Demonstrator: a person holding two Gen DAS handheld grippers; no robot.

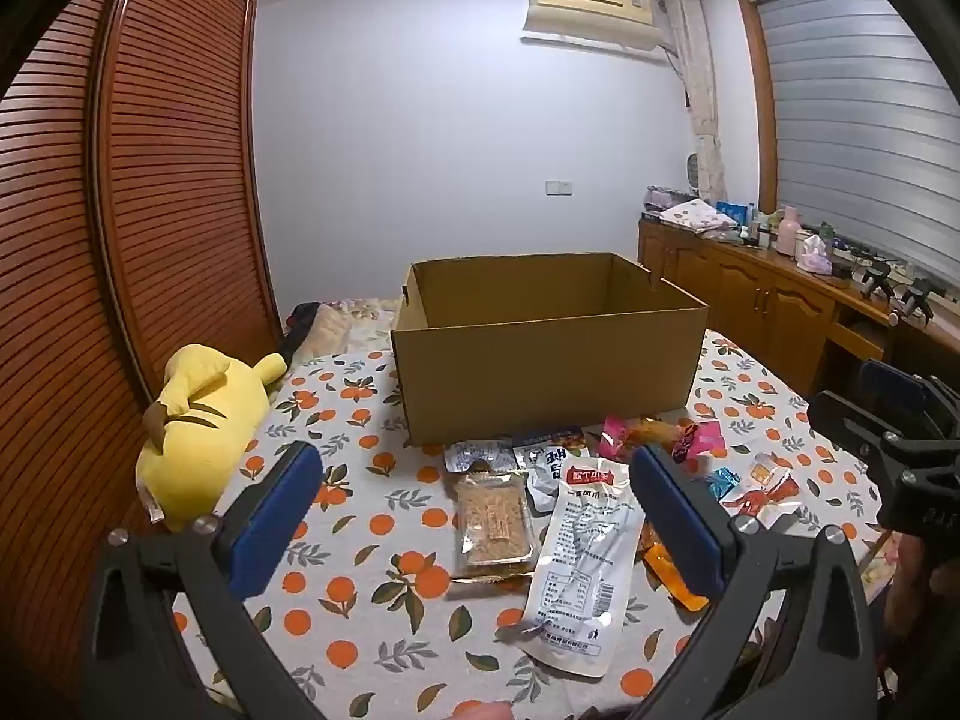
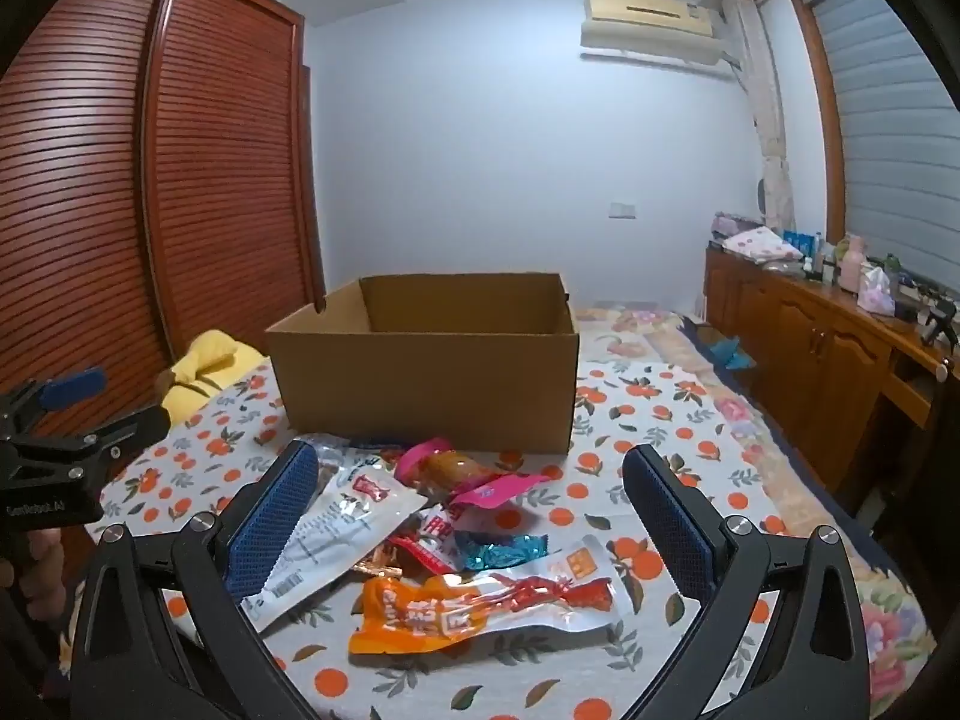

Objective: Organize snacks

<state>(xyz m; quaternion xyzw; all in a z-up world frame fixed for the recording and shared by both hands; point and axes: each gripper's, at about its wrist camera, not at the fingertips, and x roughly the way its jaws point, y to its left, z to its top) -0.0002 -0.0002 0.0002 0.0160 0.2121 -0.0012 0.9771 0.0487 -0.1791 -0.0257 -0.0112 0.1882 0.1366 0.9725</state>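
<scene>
A bedroom is seen: a bed covered w/ an orange-print cloth (image 1: 372,546), louvred wardrobe doors (image 1: 150,210) at 9 o'clock, a wooden sideboard (image 2: 798,324) at 3 o'clock.

The snacks lie loose on the cloth in one heap, just in front of an open cardboard box (image 1: 549,354) at 12 o'clock; nothing is visible inside it, though its floor is hidden by the near wall. In the left wrist view a white pouch (image 1: 585,564) lies nearest, partly overlapping a clear tray of biscuits (image 1: 495,522) beside it. In the right wrist view an orange-and-clear packet (image 2: 474,609) lies at 6 o'clock of the heap, a blue twist-wrapped sweet (image 2: 501,549) just beyond it, a pink-wrapped item (image 2: 462,471) nearest the box. What is under the pile can't be told.

The left gripper (image 1: 474,477) is held above the tray and pouch, fingers spread wide, nothing between them. The right gripper (image 2: 471,480) hangs over the heap, likewise spread and empty.

Judged: nothing packed yet; first pick is in hand. The top item should be taken, not a buried one, approx. at a flat sealed edge so the film is pinched, not the contents. The pads should be brought down either side before closing, then the item carried clear over the box's near wall. The biscuit tray is prob. brittle; a light squeeze is advised.

A yellow plush toy (image 1: 198,426) lies at 9 o'clock, well apart from the heap.
</scene>
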